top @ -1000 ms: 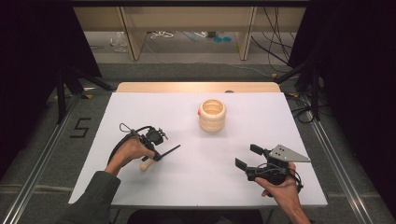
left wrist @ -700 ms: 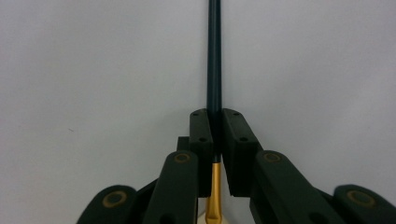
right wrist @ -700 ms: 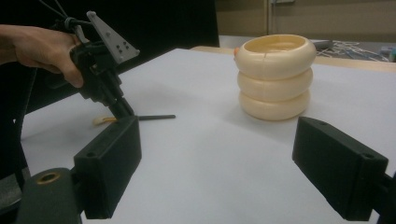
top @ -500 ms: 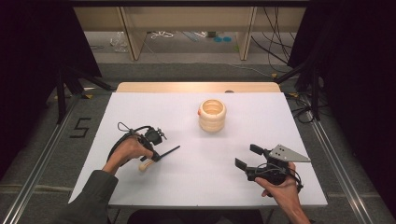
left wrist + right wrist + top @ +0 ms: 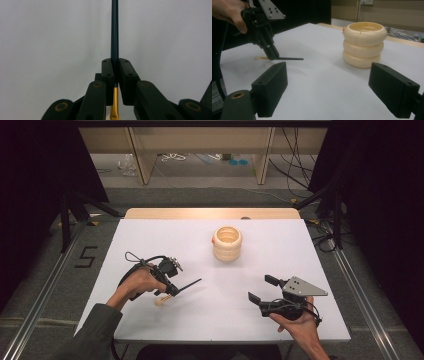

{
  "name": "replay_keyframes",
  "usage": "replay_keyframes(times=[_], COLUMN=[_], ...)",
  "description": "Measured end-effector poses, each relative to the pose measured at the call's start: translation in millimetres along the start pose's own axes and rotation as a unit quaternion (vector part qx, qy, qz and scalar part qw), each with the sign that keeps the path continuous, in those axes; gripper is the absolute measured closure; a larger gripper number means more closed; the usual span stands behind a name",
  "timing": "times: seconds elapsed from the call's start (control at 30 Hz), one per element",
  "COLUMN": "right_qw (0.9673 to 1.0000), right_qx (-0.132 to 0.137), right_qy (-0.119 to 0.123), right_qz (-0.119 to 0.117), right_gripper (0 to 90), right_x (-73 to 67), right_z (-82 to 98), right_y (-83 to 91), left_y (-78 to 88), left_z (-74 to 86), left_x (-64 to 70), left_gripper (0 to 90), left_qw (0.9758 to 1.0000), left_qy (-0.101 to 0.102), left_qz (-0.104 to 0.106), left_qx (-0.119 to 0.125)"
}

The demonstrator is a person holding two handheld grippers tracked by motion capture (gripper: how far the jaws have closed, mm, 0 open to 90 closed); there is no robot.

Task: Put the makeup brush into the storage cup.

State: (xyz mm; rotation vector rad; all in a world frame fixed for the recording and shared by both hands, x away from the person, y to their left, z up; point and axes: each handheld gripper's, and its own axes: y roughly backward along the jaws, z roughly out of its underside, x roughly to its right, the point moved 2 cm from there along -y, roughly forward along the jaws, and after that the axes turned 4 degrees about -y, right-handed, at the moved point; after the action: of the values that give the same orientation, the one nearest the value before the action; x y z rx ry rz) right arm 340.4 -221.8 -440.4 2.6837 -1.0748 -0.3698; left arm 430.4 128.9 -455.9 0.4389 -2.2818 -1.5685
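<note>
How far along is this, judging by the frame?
Done: left gripper is shut on the thin dark-handled tool, low over the white table. In hand: nothing else; right gripper is open. Left, probably: carrying it to the cream ringed holder, which stands apart.

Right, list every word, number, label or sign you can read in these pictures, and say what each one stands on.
"5": a dark numeral marked on the grey floor, left of the white table in the high view.
Nothing else is readable: no lettering can be made out on the cream ringed holder, on the left gripper, on the right gripper, or among the small items under the far shelf.
</note>
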Motion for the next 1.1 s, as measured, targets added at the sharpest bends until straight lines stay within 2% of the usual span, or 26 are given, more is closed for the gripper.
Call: replay_keyframes(times=[0.1, 0.13, 0.17, 0.23, 0.27, 0.33, 0.37, 0.5, 0.53, 0.8, 1.1], right_qw=[0.9999, 0.9998, 0.9996, 0.9989, 0.9985, 0.9973, 0.9967, 0.9931, 0.9919, 0.9885, 0.9743], right_qx=[0.007, -0.005, 0.008, -0.004, 0.003, -0.009, -0.004, -0.016, -0.015, -0.019, -0.048], right_qy=[0.013, 0.018, 0.028, 0.046, 0.054, 0.072, 0.081, 0.116, 0.126, 0.150, 0.219], right_qz=[0.001, 0.006, 0.005, 0.009, 0.007, 0.006, 0.006, 0.005, 0.006, -0.003, -0.020], right_gripper=[17.3, 17.8, 17.9, 17.8, 17.8, 17.7, 17.7, 17.8, 17.8, 17.7, 19.4], right_x=[-2.0, -3.3, -4.0, -7.2, -9.3, -13.7, -16.0, -24.8, -27.0, -35.6, -48.3], right_z=[-0.5, -0.6, -0.9, -1.5, -1.8, -2.9, -3.4, -4.4, -4.4, -4.1, -5.0], right_y=[-2.6, -1.5, -4.0, -3.4, -5.3, -4.7, -5.8, -7.2, -8.5, -13.5, -26.6], left_y=[2.7, 3.0, 4.0, 4.3, 4.9, 5.3, 5.4, 5.1, 5.6, 7.7, 8.3], left_z=[-4.3, -6.1, -7.9, -10.6, -11.9, -14.4, -15.6, -20.1, -20.9, -30.7, -42.8], left_x=[6.1, 9.0, 11.7, 15.5, 16.7, 19.1, 20.7, 26.8, 27.1, 37.0, 46.2], left_gripper=[83.0, 83.0, 83.0, 83.0, 83.0, 83.0, 83.0, 83.1, 83.0, 83.0, 83.0], left_qw=[0.9999, 0.9998, 0.9997, 0.9996, 0.9994, 0.9993, 0.9993, 0.9991, 0.9989, 0.9980, 0.9968], left_qy=[-0.016, -0.015, -0.020, -0.020, -0.027, -0.031, -0.030, -0.032, -0.039, -0.050, -0.067], left_qz=[0.005, 0.006, 0.011, 0.015, 0.017, 0.018, 0.017, 0.023, 0.024, 0.031, 0.040], left_qx=[0.002, 0.009, 0.008, 0.015, 0.014, 0.013, 0.014, 0.018, 0.016, 0.022, 0.016])
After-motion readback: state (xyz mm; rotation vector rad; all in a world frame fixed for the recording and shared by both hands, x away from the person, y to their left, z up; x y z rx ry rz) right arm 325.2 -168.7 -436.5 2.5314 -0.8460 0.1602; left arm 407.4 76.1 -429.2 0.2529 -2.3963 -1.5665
